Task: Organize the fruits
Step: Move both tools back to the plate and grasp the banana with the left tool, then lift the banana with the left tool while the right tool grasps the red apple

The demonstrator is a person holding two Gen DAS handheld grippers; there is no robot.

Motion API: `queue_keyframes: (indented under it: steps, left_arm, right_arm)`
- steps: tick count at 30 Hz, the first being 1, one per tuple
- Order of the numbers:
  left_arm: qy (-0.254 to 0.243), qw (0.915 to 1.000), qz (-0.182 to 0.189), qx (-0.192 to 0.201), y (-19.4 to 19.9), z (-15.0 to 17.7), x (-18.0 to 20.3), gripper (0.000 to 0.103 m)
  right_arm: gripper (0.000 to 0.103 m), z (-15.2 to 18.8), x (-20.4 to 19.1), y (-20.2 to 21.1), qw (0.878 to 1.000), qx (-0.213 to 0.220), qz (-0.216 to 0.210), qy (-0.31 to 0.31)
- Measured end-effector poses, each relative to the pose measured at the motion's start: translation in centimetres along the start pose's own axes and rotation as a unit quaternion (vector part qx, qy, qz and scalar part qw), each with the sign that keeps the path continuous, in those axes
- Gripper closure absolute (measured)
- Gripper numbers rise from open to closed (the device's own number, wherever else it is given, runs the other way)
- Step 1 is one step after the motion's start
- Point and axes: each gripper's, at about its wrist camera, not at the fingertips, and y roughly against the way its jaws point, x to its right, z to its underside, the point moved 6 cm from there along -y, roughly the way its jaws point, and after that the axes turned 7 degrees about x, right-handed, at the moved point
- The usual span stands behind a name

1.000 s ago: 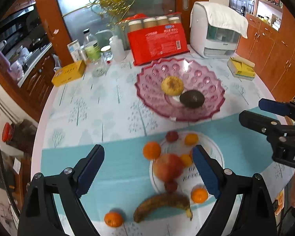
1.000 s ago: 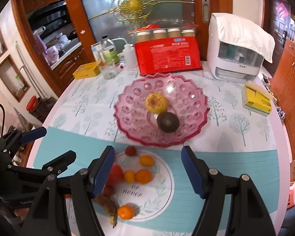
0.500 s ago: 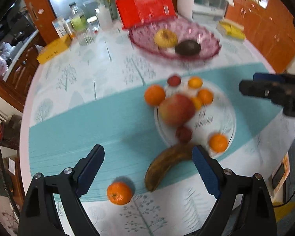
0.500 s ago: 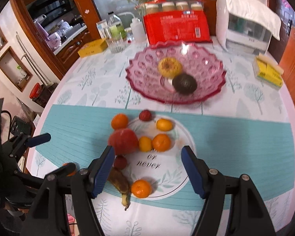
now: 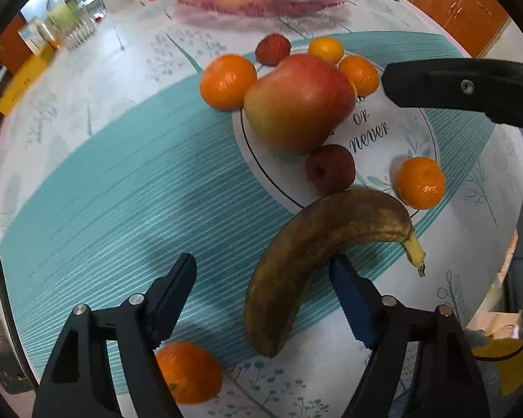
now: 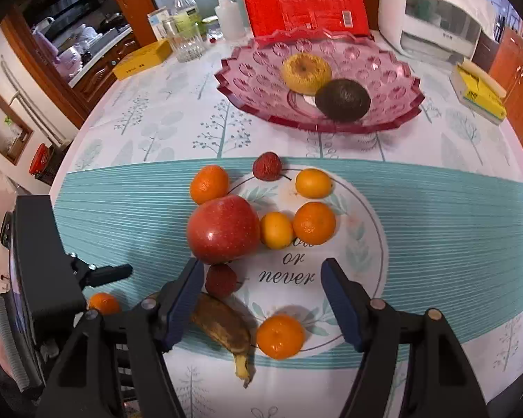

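Left wrist view: left gripper [image 5: 261, 287] spread wide around brown banana [image 5: 317, 240] near the table's front edge, not pinching yet. Right gripper [image 6: 261, 287] also spread, hovering above the printed circle [image 6: 366, 209] with apple [image 6: 223, 228], tangerines. Pink bowl [image 6: 254, 69] toward the far edge.

Left tool [image 5: 261, 278]: we hold it low over the desk, jaws spread wide, both blue-padded fingers [image 5: 348, 292] free of contact as far as the view shows. Right tool [image 6: 261, 285]: we hold it higher, jaws likewise spread wide, gripping nothing. In the left wrist view, one right-tool finger juts in from the right edge.
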Motion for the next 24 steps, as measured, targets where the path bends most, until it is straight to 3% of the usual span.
queue_keyframes:
  steps: [12, 13, 15, 16, 24]
  left_arm:
    - [-0.018, 0.9994, 0.025, 0.02, -0.6, -0.4, 0.0, 0.028]
    - [-0.018, 0.9992, 0.027, 0.022, -0.6, -0.4, 0.0, 0.03]
    - [-0.023, 0.9984, 0.044, 0.028, -0.3, -0.4, 0.5, 0.052]
    - [-0.025, 0.9976, 0.059, 0.026, -0.1, -0.3, 0.9, 0.057]
    - [-0.006, 0.9974, 0.071, 0.01, 0.6, 0.1, -0.7, 0.066]
  right_arm:
    - [0.033, 0.1, -1.0, -2.9, 1.0, 0.0, 0.027, 0.003]
    - [0.032, 0.0, -1.2, -2.8, 1.0, 0.003, 0.026, 0.006]
    - [0.032, -0.2, -1.4, -2.8, 1.0, 0.006, 0.025, 0.015]
    - [0.032, -0.3, -1.6, -2.8, 0.999, 0.008, 0.025, 0.02]
    - [0.032, -0.8, -3.3, -3.7, 0.999, 0.007, 0.008, 0.045]
